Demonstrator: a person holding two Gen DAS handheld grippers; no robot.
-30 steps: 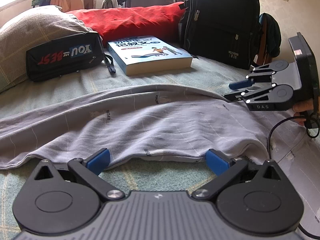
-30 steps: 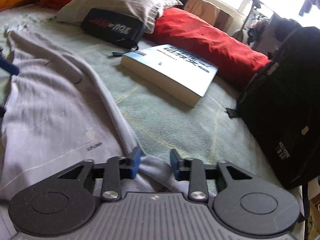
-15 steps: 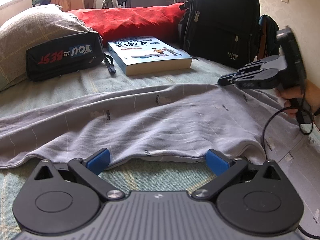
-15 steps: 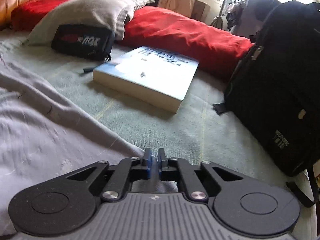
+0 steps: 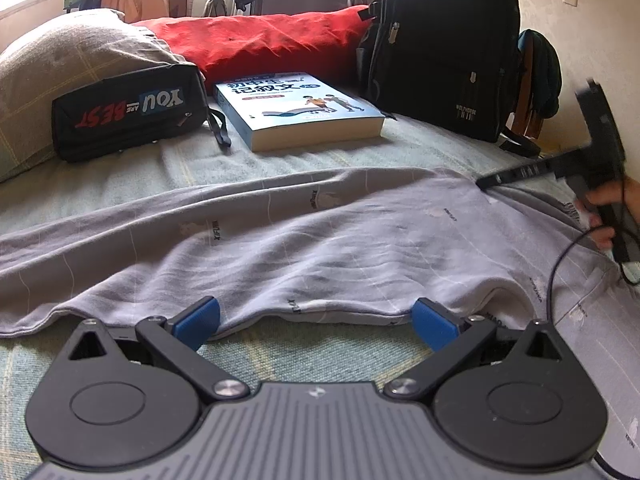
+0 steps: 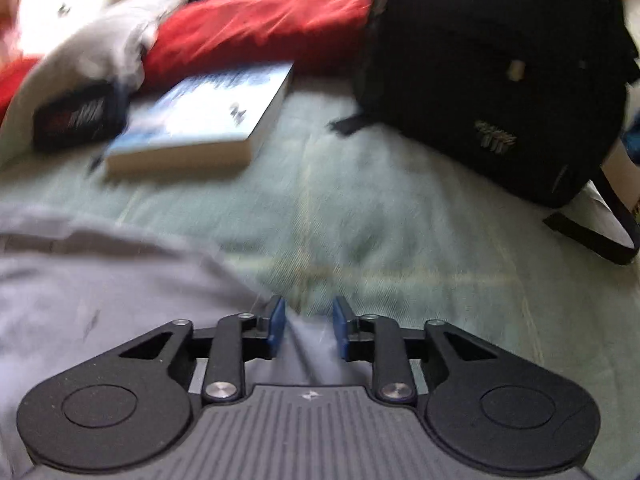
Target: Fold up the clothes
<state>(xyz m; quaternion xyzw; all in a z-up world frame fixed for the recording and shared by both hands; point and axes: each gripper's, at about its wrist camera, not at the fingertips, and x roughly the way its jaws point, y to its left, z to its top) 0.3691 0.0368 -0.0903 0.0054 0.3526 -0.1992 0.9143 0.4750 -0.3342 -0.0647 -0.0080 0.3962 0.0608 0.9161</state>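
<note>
A grey printed garment (image 5: 320,232) lies spread across the green bed sheet (image 5: 304,352). My left gripper (image 5: 316,312) stands wide open just before the garment's near hem, nothing between its blue pads. My right gripper (image 5: 486,182), held by a hand (image 5: 616,208), touches the garment's far right corner. In the blurred right wrist view the right gripper (image 6: 308,320) has its jaws opening. A fold of the grey garment (image 6: 100,280) lies between the pads, which do not press on it.
A book (image 5: 296,108), a black pouch (image 5: 124,116), a grey pillow (image 5: 60,56) and a red pillow (image 5: 260,36) lie beyond the garment. A black backpack (image 5: 444,48) stands at the far right. A black cable (image 5: 556,280) trails over the cloth at right.
The right gripper shut on the garment's far corner, rolled flat and slid right, then its jaws parted again. The corner now lies further right. The left gripper has not moved.
</note>
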